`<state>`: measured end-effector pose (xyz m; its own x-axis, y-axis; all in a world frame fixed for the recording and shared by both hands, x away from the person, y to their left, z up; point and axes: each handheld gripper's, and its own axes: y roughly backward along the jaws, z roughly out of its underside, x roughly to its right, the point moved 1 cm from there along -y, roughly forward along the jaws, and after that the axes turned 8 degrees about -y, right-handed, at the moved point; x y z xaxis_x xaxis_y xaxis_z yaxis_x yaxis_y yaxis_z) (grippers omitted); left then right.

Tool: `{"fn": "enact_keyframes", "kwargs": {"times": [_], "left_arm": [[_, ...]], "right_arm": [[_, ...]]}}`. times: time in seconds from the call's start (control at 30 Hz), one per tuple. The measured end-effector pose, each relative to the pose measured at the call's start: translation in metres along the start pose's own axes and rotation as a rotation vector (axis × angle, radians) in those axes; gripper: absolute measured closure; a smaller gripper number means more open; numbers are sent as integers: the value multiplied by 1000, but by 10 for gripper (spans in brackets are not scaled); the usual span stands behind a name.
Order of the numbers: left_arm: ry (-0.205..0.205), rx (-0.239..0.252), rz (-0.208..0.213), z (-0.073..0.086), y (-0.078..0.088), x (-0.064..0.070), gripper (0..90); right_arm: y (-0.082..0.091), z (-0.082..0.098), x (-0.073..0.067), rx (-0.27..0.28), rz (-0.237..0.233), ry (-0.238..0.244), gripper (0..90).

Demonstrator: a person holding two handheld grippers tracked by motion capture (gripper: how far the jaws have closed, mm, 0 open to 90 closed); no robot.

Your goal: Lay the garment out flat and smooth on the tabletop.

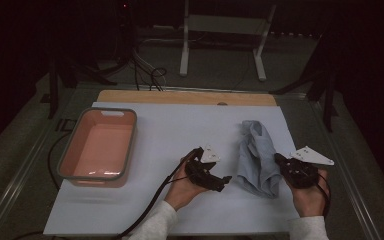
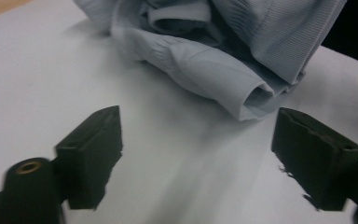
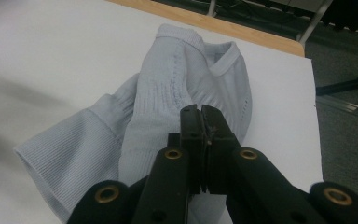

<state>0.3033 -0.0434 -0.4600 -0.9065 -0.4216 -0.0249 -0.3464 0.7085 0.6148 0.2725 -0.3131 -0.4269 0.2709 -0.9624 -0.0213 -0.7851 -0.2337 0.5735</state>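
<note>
Two tools | left tool open beside garment | right tool closed, seemingly empty | pink tub well apart

Looking through my feeds, I honestly can't read a single word, number or logo anywhere. There are a couple of tiny dark marks on the grey plates sitting on top of my two grippers, but they're way too small to make out. The cloth just ahead of my left jaws shows no tag or print either.
</note>
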Motion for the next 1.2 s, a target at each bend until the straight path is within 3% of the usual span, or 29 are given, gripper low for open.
{"fn": "enact_keyframes", "kwargs": {"times": [0.2,0.33,0.37,0.4,0.5,0.6,0.9,1.2], "left_arm": [[-44,-33,24,-6,-24,10,315],[-78,-51,32,-11,-41,19,439],[-121,-86,36,-13,-43,19,482],[-132,-89,36,-15,-45,19,559],[-79,-31,55,-19,-44,18,756],[-75,-17,50,-20,-38,13,863],[-35,12,6,-17,-19,-2,890],[17,44,-65,-2,16,-23,890]], "right_arm": [[0,0,1,2,2,-1,886],[1,0,3,6,4,-5,886],[1,0,3,6,4,-4,886],[1,0,4,7,7,-3,886],[3,0,5,9,19,-4,885],[4,0,9,13,27,-14,886],[7,1,16,17,40,-34,886],[5,2,16,3,37,-32,886]]}}
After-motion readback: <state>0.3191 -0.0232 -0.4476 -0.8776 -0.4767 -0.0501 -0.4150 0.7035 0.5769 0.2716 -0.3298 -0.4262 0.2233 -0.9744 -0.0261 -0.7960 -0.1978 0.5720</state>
